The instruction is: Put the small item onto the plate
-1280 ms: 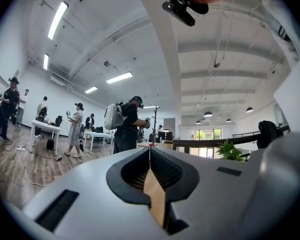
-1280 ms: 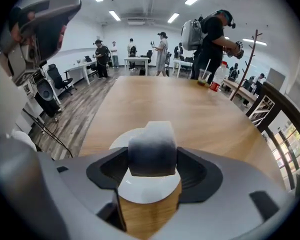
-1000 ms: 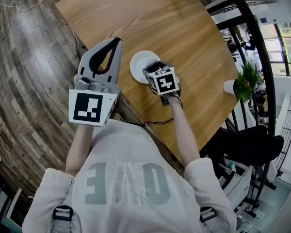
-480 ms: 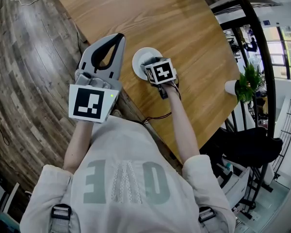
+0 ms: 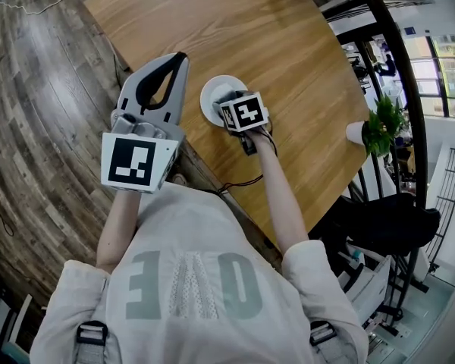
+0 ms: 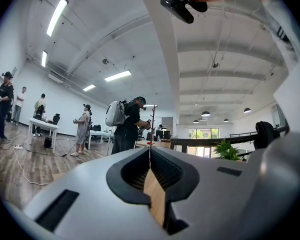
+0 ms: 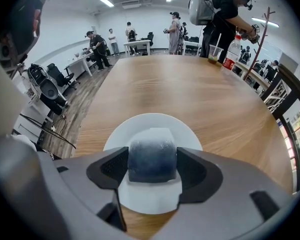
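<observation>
A white plate [image 7: 192,133] lies on the wooden table [image 5: 288,44] near its front edge. My right gripper [image 7: 152,168] is shut on the small item [image 7: 152,155], a dark blue-grey rounded block, and holds it just over the plate's middle. In the head view the right gripper [image 5: 230,106] and its marker cube cover part of the plate [image 5: 211,91], and the item is hidden there. My left gripper [image 5: 180,58] hangs off the table's left edge, above the floor, with its tips together and nothing held. The left gripper [image 6: 150,153] points out across the room.
A potted plant [image 5: 381,126] in a white cup stands at the table's right edge beside a black railing [image 5: 398,67]. A drink cup [image 7: 213,53] and a bottle [image 7: 231,53] stand at the far end. People work at desks behind.
The right gripper with the item has crept a little farther over the plate. The left gripper keeps its place beside the table.
</observation>
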Available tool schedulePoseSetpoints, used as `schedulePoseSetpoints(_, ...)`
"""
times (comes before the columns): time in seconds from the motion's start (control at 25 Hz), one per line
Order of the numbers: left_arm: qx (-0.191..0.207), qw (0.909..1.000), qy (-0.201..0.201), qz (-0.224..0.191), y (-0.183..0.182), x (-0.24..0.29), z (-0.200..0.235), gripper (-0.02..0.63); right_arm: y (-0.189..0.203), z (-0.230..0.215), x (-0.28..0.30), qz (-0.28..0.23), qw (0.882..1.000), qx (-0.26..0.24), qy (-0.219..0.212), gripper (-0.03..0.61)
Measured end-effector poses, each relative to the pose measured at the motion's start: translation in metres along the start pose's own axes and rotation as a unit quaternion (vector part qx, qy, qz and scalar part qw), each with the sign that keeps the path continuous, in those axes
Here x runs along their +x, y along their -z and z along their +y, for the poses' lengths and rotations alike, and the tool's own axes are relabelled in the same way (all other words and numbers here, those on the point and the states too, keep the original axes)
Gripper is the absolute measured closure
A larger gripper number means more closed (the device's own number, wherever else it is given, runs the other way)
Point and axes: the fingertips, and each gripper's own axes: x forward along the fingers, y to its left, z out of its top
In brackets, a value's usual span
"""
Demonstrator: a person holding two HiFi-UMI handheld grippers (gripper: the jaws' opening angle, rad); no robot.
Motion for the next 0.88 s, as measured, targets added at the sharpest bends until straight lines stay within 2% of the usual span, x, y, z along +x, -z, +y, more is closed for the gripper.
schedulePoseSetpoints(0.28, 0.015, 0.9999, 0.006, 0.001, -0.001, 0.003, -0.005, 0.604, 0.000, -0.002, 0.000, -0.012, 1.000, -0.002, 0.005, 0.270)
schedulePoseSetpoints(0.52, 0.017, 0.9998, 0.010, 0.007, 0.001, 0.004, -0.009, 0.603, 0.001, -0.013, -0.004, -0.046, 0.999, 0.003, 0.020, 0.215)
schedulePoseSetpoints(0.64, 0.015, 0.9997, 0.015, 0.010, 0.002, 0.005, -0.010, 0.604, 0.004, -0.016, -0.003, -0.054, 0.998, 0.028, 0.012, 0.212)
schedulePoseSetpoints(0.88, 0.020, 0.9997, 0.013, 0.009, -0.003, 0.004, -0.008, 0.603, -0.002, -0.010, -0.007, -0.079, 0.996, 0.046, -0.014, 0.213)
